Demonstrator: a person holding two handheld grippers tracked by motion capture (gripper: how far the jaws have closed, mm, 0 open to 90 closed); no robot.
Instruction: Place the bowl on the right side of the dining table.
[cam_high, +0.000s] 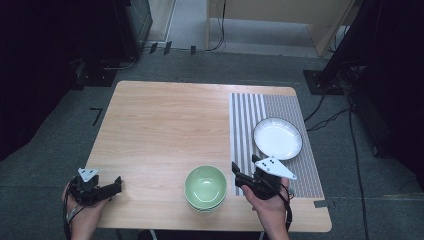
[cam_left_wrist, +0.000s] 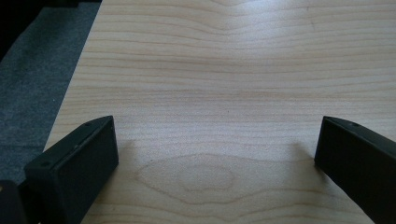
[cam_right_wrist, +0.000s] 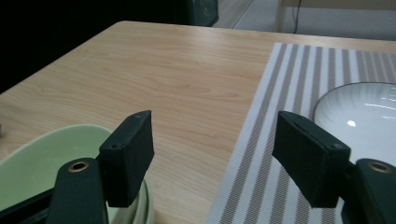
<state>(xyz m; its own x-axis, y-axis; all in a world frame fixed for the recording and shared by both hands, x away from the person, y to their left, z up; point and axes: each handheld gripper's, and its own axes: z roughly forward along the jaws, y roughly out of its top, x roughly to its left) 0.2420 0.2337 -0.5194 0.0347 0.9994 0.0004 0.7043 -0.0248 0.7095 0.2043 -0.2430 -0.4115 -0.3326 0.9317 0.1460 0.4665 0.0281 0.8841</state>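
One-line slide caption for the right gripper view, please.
Open right gripper poised above the wooden table, between stacked pale green bowls and a white plate on a striped placemat.

We see bare wood ahead of our left gripper (cam_high: 118, 186); green bowls (cam_high: 205, 188) flank our right gripper (cam_high: 234, 170).

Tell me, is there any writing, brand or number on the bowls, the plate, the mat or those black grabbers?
None can be read.
Green bowls: plain, no print.
White plate: plain, with a dark rim.
Striped mat: stripes alone.
Left gripper and right gripper: black, no label that shows.
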